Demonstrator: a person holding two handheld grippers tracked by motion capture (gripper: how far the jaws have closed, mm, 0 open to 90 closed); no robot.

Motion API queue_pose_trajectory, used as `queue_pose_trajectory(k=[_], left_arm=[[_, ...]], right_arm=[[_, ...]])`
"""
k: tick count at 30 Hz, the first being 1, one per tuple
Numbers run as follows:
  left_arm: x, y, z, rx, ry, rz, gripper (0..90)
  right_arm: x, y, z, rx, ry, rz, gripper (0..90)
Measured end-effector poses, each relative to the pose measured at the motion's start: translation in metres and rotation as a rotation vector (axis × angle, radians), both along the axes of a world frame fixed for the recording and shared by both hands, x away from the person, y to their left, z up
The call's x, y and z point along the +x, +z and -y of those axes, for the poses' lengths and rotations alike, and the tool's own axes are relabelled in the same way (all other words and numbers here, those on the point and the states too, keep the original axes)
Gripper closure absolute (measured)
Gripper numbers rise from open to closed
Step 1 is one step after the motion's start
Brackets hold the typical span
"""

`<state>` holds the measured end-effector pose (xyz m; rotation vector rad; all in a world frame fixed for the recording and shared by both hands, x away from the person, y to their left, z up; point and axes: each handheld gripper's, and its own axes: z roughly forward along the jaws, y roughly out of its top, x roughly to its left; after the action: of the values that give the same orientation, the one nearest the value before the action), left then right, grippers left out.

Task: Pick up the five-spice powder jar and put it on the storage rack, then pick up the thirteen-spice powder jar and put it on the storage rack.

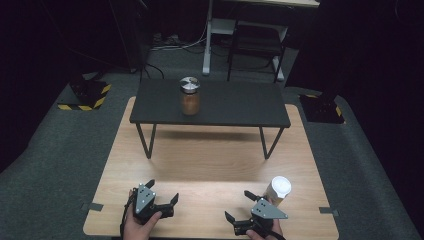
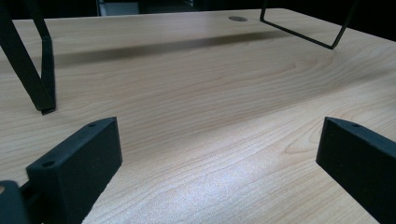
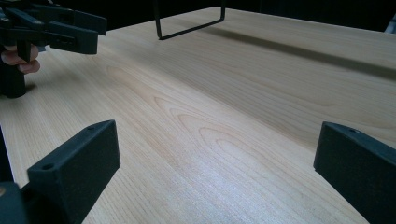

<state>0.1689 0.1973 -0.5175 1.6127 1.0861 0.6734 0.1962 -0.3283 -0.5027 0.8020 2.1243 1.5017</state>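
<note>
The white-lidded cup (image 1: 278, 190) stands on the wooden table (image 1: 210, 165) just beside the right gripper (image 1: 239, 206) — nearest within reach, likely the first pick. Both grippers rest low at the near edge, jaws spread wide and empty — the left gripper (image 1: 162, 192) well apart from the cup, while the brown jar (image 1: 190, 96) waits on the black shelf (image 1: 240, 107).

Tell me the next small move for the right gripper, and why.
Probably swing the right gripper toward the white-lidded cup beside it. Both grippers rest low on the wooden table with fingers spread wide and nothing between them. The cup is the nearest thing, and the jar stands far off on the black shelf.
</note>
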Motion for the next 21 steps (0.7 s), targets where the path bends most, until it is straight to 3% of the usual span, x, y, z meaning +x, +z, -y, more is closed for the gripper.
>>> queue_pose_trajectory(k=[21], left_arm=[[0.0029,0.0021,-0.0007,0.010,-0.019,-0.010,0.5]], right_arm=[[-0.0034,-0.0018,0.0011,0.015,-0.020,0.004,0.0]])
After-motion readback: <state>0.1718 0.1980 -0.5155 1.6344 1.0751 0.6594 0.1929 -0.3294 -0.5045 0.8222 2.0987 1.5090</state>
